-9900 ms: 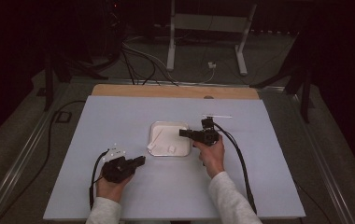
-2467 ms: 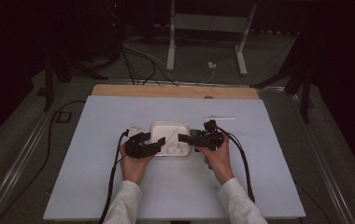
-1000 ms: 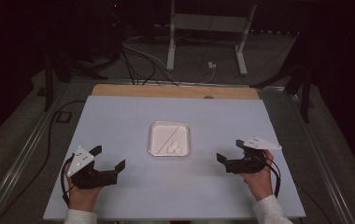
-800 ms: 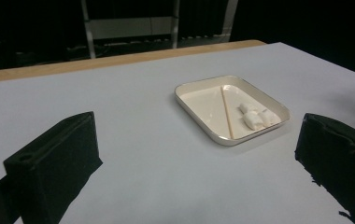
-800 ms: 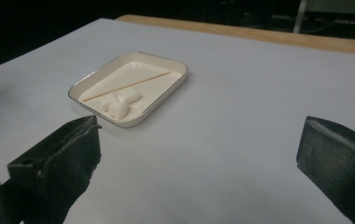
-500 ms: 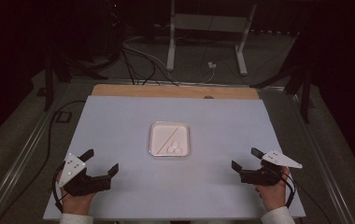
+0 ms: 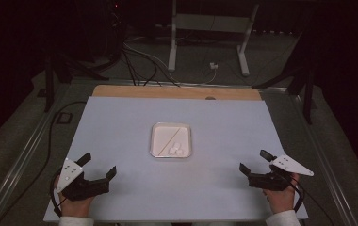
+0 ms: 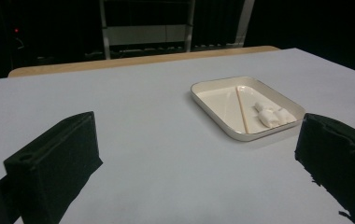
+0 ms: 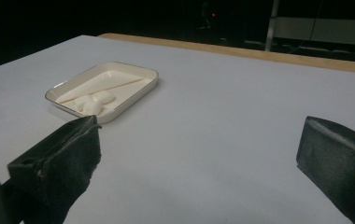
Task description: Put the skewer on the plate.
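Resting at the near left corner of the table (image 7: 120,117), left gripper (image 7: 99,165) with jaws spread wide, holding nothing. Resting at the near right corner, right gripper (image 7: 253,161) likewise wide, gripping nothing. Lying at mid-table, well apart from both, white tray (image 7: 154,141); seen also in the left gripper view (image 8: 213,109) and the right gripper view (image 9: 133,91). Inside the tray, thin stick (image 7: 170,137) laid slantwise, plus small white lumps (image 7: 177,149) clustered toward its near right corner.
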Demonstrator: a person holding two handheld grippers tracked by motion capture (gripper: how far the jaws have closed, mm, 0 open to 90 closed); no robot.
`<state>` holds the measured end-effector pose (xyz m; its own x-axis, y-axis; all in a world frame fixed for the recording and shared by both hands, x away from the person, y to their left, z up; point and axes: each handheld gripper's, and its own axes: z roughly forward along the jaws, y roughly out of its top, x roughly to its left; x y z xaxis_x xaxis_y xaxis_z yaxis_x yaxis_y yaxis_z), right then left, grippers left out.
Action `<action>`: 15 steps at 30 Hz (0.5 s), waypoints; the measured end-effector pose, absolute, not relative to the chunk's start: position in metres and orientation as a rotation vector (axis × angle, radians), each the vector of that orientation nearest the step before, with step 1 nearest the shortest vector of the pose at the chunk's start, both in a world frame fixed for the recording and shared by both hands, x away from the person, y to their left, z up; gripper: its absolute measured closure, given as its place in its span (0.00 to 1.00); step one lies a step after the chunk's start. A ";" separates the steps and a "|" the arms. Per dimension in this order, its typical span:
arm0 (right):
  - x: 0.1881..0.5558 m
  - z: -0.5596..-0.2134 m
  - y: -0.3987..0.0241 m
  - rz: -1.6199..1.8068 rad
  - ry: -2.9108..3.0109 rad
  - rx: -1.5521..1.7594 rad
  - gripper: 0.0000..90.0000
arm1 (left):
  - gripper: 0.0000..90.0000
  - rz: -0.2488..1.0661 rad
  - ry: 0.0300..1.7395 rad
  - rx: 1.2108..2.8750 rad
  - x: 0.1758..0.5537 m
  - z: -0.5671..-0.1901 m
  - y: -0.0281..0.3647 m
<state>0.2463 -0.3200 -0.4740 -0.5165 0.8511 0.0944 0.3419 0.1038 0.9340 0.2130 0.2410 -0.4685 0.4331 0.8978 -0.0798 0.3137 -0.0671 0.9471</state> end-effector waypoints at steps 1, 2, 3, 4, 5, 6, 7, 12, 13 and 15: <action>0.246 -0.474 -0.320 1.408 1.910 1.154 0.00 | 0.01 0.686 1.085 1.614 0.213 -0.469 0.242; 0.245 -0.474 -0.320 1.405 1.910 1.152 0.00 | 0.01 0.684 1.088 1.612 0.213 -0.469 0.243; 0.244 -0.474 -0.320 1.404 1.911 1.150 0.00 | 0.01 0.683 1.093 1.606 0.213 -0.470 0.243; 0.244 -0.475 -0.321 1.402 1.911 1.147 0.00 | 0.01 0.683 1.094 1.604 0.214 -0.470 0.244; 0.245 -0.475 -0.321 1.400 1.908 1.151 0.00 | 0.01 0.682 1.100 1.597 0.214 -0.471 0.245; 0.245 -0.475 -0.321 1.402 1.905 1.161 0.00 | 0.01 0.683 1.105 1.596 0.214 -0.471 0.246; 0.246 -0.475 -0.322 1.405 1.900 1.167 0.00 | 0.01 0.681 1.112 1.592 0.214 -0.472 0.247; 0.246 -0.476 -0.320 1.391 1.906 1.173 0.00 | 0.01 0.693 1.121 1.582 0.213 -0.472 0.248; 0.246 -0.477 -0.319 1.388 1.908 1.171 0.00 | 0.01 0.694 1.121 1.580 0.213 -0.472 0.249; 0.246 -0.477 -0.318 1.381 1.923 1.173 0.00 | 0.01 0.692 1.125 1.583 0.213 -0.473 0.249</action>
<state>0.2464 -0.3176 -0.4775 -0.5078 0.8571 0.0869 0.3562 0.1171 0.9270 0.2134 0.2492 -0.4725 0.3960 0.9126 -0.1018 0.3208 -0.0336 0.9466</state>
